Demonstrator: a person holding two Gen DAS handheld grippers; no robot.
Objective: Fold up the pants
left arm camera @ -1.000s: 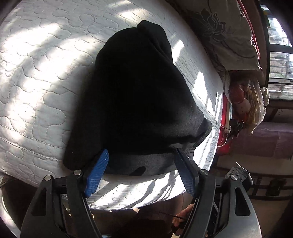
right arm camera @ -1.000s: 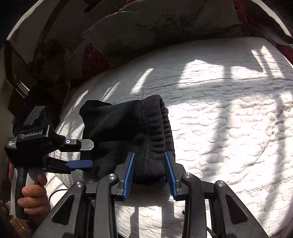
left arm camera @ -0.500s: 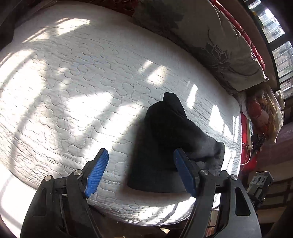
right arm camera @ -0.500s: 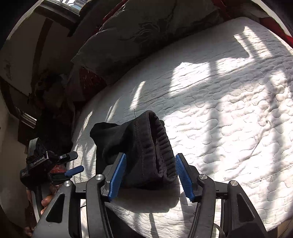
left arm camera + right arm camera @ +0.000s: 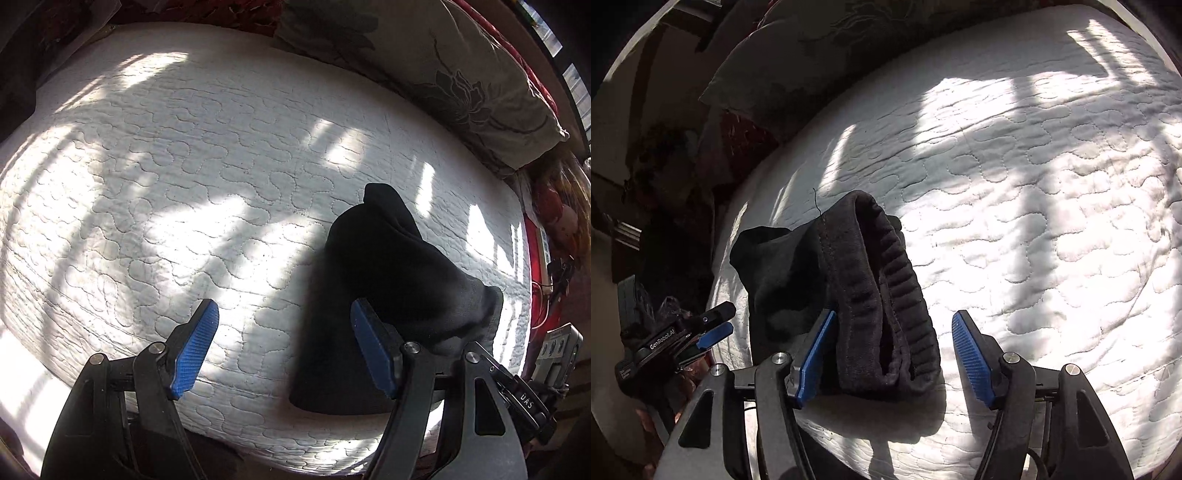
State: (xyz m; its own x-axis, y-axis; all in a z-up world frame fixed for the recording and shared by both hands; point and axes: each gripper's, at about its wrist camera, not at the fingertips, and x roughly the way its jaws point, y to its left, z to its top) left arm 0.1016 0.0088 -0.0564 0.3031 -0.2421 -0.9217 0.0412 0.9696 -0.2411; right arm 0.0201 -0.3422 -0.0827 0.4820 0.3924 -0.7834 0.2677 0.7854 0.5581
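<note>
The black pants point(image 5: 399, 266) lie as a folded bundle near the edge of a white quilted mattress point(image 5: 184, 184). My left gripper point(image 5: 284, 308) is open above bare mattress, and the bundle sits to the right, partly behind its right finger. In the right wrist view the ribbed waistband end of the pants point(image 5: 871, 266) lies between the fingers of my right gripper point(image 5: 895, 316). Its jaws are opening; the right pad stands clear of the cloth and the left pad is beside it. The left gripper point(image 5: 716, 325) shows at lower left, off the mattress edge.
A large grey floral pillow point(image 5: 443, 66) lies along the far side of the mattress point(image 5: 1034, 221), with red bedding behind it. Dark furniture and clutter point(image 5: 557, 229) stand past the mattress end by the pants. Sunlight and shadow stripe the quilt.
The right jaws have widened and let go of the waistband. The left gripper has swung away from the pants, which now sit smaller and to its right.
</note>
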